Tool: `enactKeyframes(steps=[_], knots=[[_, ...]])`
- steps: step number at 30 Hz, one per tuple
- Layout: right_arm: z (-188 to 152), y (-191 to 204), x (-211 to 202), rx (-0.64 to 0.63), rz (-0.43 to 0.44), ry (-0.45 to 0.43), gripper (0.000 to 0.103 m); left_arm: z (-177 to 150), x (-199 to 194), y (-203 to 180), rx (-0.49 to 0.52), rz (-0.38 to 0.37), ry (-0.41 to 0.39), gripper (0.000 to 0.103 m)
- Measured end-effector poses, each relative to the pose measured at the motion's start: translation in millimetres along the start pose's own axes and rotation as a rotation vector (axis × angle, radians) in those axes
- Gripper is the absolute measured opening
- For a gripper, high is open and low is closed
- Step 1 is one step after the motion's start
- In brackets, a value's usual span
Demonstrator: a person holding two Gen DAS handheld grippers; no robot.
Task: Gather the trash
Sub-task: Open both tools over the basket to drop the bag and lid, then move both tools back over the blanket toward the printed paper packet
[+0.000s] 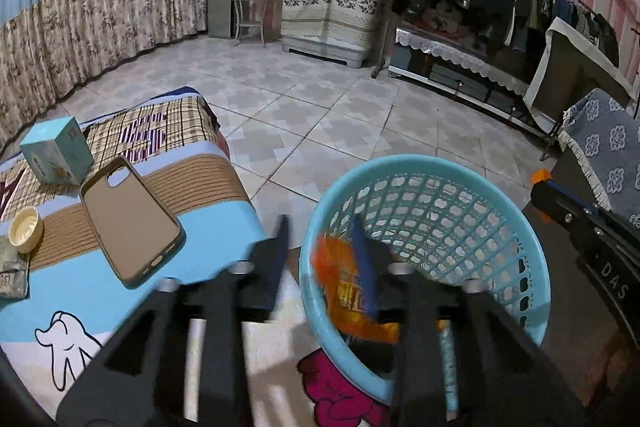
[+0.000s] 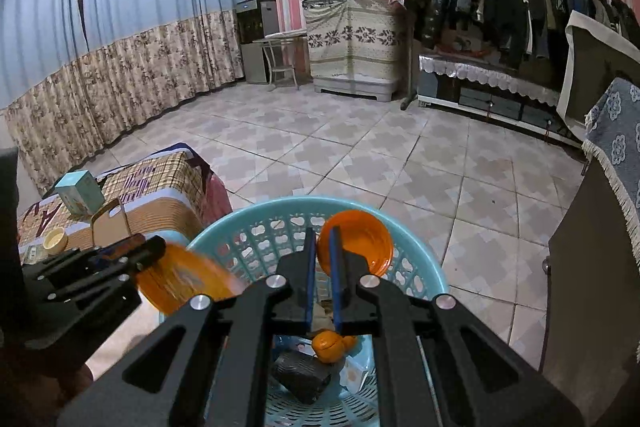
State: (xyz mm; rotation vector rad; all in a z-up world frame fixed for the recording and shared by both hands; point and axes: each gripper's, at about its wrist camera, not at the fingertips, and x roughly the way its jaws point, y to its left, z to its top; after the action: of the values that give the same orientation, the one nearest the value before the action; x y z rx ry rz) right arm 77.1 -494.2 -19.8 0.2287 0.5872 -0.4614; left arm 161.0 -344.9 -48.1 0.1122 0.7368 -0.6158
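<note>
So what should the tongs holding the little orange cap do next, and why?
Probably open the right tongs and let go. They pinch the orange cap right above the blue basket, where other trash such as an orange peel already lies, so the cap should fall straight in.
</note>
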Motion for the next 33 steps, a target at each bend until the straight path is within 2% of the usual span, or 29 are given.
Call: enactKeyframes(steps=[3, 5, 8, 13, 21, 23, 24, 29, 30, 33], knots=[[-1, 2, 1, -0.007, -0.001, 0.004, 0.007, 2, -6, 6, -0.017, 0.018, -0.012, 0.051], [-1, 6, 1, -0.018, -0.002, 0.003, 0.007, 3, -14, 14, -0.031, 0.05, -0.034, 0.072], [-1, 11, 3, -0.038, -0.001, 0.006, 0.007, 5, -26, 28, -0.052, 0.1, -0.054, 0.086], [-1, 26, 7, -0.075, 0.005, 0.015, 0.007, 8, -46, 57, -0.101, 0.163, -0.087, 0.096], [-4, 38, 15, -0.108, -0.01, 0.034, 0.01, 12, -76, 100, -0.121, 0.271, -0.126, 0.097], [-5, 37, 18, -0.115, -0.022, 0.043, 0.028, 10, -83, 109, -0.127, 0.29, -0.13, 0.097], [-7, 37, 19, -0.11, -0.022, 0.046, 0.045, 9, -87, 115, -0.133, 0.299, -0.132, 0.097], [-10, 39, 24, -0.122, -0.049, 0.07, 0.054, 7, -101, 139, -0.167, 0.333, -0.138, 0.097], [-11, 41, 25, -0.128, -0.058, 0.071, 0.063, 6, -105, 142, -0.171, 0.342, -0.143, 0.097], [-10, 42, 22, -0.129, -0.077, 0.058, 0.079, 7, -112, 154, -0.175, 0.365, -0.155, 0.097]])
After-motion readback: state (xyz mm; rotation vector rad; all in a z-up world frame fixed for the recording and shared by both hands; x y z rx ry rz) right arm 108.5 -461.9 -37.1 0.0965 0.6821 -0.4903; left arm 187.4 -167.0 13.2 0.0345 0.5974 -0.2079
